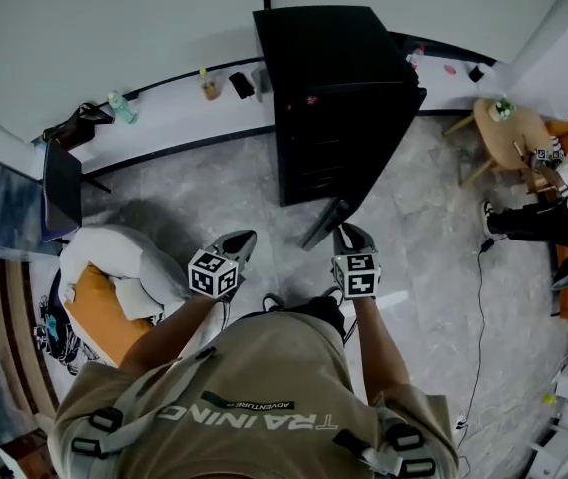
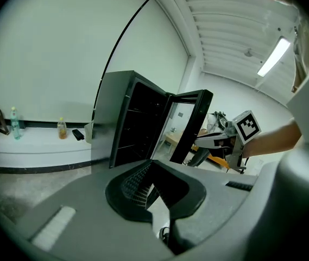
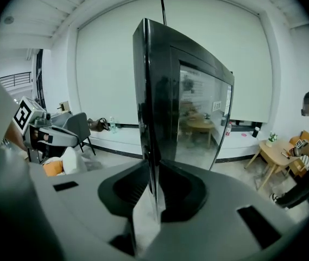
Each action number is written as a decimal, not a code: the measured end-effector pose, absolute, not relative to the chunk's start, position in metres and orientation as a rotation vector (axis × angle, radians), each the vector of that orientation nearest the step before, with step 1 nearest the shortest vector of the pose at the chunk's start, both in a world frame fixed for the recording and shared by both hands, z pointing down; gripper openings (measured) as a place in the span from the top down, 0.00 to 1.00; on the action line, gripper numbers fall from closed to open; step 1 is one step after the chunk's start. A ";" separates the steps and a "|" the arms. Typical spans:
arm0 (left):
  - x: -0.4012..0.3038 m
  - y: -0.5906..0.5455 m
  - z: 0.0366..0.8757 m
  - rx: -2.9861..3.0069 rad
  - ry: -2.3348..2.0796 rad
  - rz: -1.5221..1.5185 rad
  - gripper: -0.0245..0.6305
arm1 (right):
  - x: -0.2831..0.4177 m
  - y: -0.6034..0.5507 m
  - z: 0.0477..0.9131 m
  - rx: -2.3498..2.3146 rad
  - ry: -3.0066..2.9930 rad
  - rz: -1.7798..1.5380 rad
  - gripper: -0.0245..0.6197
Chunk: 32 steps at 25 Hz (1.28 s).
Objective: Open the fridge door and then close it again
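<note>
The black fridge (image 1: 333, 98) stands against the far wall, and its glass door (image 1: 325, 225) is swung out toward me. My right gripper (image 1: 348, 236) is shut on the door's free edge. In the right gripper view that edge (image 3: 150, 118) runs upright between the jaws of the right gripper (image 3: 153, 192). My left gripper (image 1: 236, 243) hangs to the left of the door, shut and holding nothing. The left gripper view looks past the left gripper (image 2: 150, 173) at the dark, open fridge interior (image 2: 138, 118), the door (image 2: 192, 124) and the right gripper (image 2: 206, 139).
A low white ledge (image 1: 174, 118) along the wall carries bottles (image 1: 120, 107) and small items. A chair with a white cushion (image 1: 114, 257) stands at my left. At the right are a round wooden table (image 1: 508, 128), a seated person (image 1: 548, 213) and a floor cable (image 1: 480, 297).
</note>
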<state>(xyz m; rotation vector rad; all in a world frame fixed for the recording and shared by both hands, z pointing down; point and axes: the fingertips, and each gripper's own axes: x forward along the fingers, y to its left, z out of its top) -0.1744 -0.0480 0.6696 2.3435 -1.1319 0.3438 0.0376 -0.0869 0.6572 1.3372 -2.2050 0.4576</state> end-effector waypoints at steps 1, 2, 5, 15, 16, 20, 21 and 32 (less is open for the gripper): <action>-0.180 -0.049 0.669 2.341 -1.138 0.343 0.96 | 0.034 -0.089 0.657 1.338 -2.204 0.457 0.88; -0.184 -0.049 0.669 2.339 -1.145 0.343 0.96 | 0.030 -0.091 0.657 1.339 -2.203 0.458 0.88; -0.193 -0.049 0.667 2.336 -1.163 0.344 0.96 | 0.022 -0.095 0.659 1.338 -2.211 0.471 0.88; -0.211 -0.064 0.675 2.261 -1.236 0.337 0.96 | -0.010 -0.114 0.655 1.265 -2.249 0.461 0.88; -0.212 -0.067 0.675 2.257 -1.241 0.338 0.96 | -0.013 -0.116 0.655 1.258 -2.256 0.465 0.88; -0.216 -0.083 0.673 2.257 -1.254 0.346 0.96 | -0.028 -0.124 0.658 1.224 -2.290 0.500 0.88; -0.215 -0.088 0.672 2.259 -1.256 0.349 0.96 | -0.031 -0.128 0.657 1.217 -2.298 0.503 0.88; -0.208 -0.128 0.667 2.251 -1.279 0.365 0.96 | -0.060 -0.159 0.650 1.082 -2.394 0.364 0.95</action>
